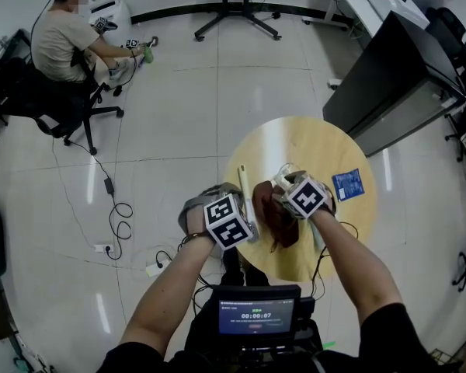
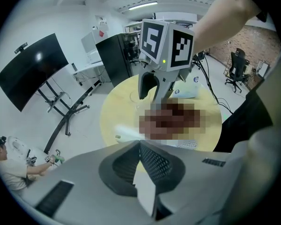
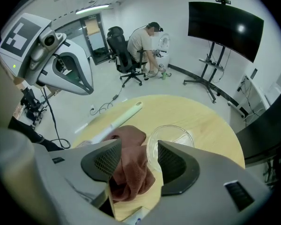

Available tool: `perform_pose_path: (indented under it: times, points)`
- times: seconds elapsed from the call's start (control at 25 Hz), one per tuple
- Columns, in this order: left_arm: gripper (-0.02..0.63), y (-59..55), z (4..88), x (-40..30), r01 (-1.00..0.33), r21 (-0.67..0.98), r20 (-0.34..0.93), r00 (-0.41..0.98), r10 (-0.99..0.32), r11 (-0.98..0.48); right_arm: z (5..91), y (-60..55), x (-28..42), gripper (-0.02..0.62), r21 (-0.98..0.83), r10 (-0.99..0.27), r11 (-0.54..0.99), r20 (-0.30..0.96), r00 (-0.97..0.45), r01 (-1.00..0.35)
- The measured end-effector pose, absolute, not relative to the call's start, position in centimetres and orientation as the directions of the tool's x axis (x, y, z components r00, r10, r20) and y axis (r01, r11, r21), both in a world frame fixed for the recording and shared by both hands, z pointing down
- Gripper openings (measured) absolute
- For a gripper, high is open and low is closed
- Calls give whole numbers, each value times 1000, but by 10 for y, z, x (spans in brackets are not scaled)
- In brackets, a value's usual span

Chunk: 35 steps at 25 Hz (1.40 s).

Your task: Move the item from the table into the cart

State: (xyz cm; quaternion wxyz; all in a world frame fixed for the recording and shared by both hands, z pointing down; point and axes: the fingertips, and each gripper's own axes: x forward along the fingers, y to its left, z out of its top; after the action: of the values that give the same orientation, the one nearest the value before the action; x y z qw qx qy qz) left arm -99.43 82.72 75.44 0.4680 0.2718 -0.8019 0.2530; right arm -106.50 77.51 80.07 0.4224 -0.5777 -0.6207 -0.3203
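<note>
Cloth [image 3: 131,165], brown and crumpled, lies on the round wooden worktop [image 1: 295,142], toward its 7 o'clock edge as we look down from the head view. Our right hand-held gripper [image 3: 139,146] points steeply down over it with its 2 jaws spread wide. The cloth sits between them, and we see neither pad pressing on it. A glass bowl [image 3: 173,135] stands just beside the cloth at 1 o'clock. A pale green stick [image 3: 119,118] lies near the worktop's 9 o'clock edge and a blue packet [image 1: 348,183] near 3 o'clock. Our left hand-held gripper [image 2: 140,144] hovers at 9 o'clock of the right one, jaws together with nothing between them. A person [image 1: 62,41] sits well apart at 11 o'clock.
</note>
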Motion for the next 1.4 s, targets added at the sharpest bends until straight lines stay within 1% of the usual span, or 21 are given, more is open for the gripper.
perform_pose_path:
  times: [0.04, 0.2, 0.28, 0.32, 0.4, 0.52, 0.56, 0.6, 0.64, 0.76, 0.8, 0.88, 0.96, 1.2, 1.4]
  points:
    - [-11, 829, 759, -994, -674, -147, 889, -411, -202, 724, 806, 777, -1065, 233, -94, 439, 130, 898, 27, 987]
    - [-11, 832, 772, -993, -679, -131, 893, -397, -211, 722, 832, 776, -1072, 233, -73, 380, 133, 925, 17, 988]
    - [-11, 834, 779, -996, -680, -131, 896, -393, -208, 721, 833, 783, -1076, 233, -75, 393, 134, 919, 16, 988]
    - [-11, 835, 784, -999, -679, -132, 897, -391, -204, 722, 834, 786, -1079, 212, -72, 399, 136, 917, 12, 988]
    - [-11, 837, 793, -1003, -678, -130, 902, -384, -198, 724, 839, 786, -1084, 210, -68, 388, 134, 921, 11, 989]
    - [-11, 835, 804, -1007, -677, -123, 907, -373, -195, 725, 852, 772, -1089, 209, -19, 278, 111, 961, -12, 994]
    - [-11, 833, 806, -1008, -675, -121, 907, -373, -195, 728, 854, 767, -1094, 182, 21, 238, 95, 970, -43, 995]
    - [-11, 831, 807, -1010, -673, -120, 906, -375, -196, 730, 855, 762, -1100, 131, 64, 207, 78, 975, -79, 995]
    - [-11, 830, 808, -1011, -671, -119, 906, -375, -196, 732, 856, 760, -1104, 94, 96, 189, 65, 976, -107, 993]
    - [-11, 828, 810, -1012, -672, -119, 906, -375, -198, 731, 857, 759, -1106, 84, 123, 163, 44, 978, -128, 991]
    - [-11, 827, 811, -1011, -673, -118, 906, -374, -198, 730, 857, 760, -1105, 68, 126, 156, 33, 979, -130, 991]
    - [-11, 826, 813, -1009, -672, -119, 905, -376, -199, 731, 860, 760, -1101, 55, 135, 152, 15, 979, -136, 991]
    - [-11, 826, 814, -1007, -670, -121, 903, -380, -199, 733, 862, 761, -1100, 26, 140, 156, 12, 978, -140, 990]
    - [-11, 826, 809, -1005, -663, -122, 905, -380, -192, 738, 857, 757, -1101, 20, 123, 186, 5, 975, -122, 992]
    - [-11, 830, 799, -997, -649, -125, 902, -389, -186, 750, 844, 756, -1096, 11, 120, 245, 28, 962, -123, 992]
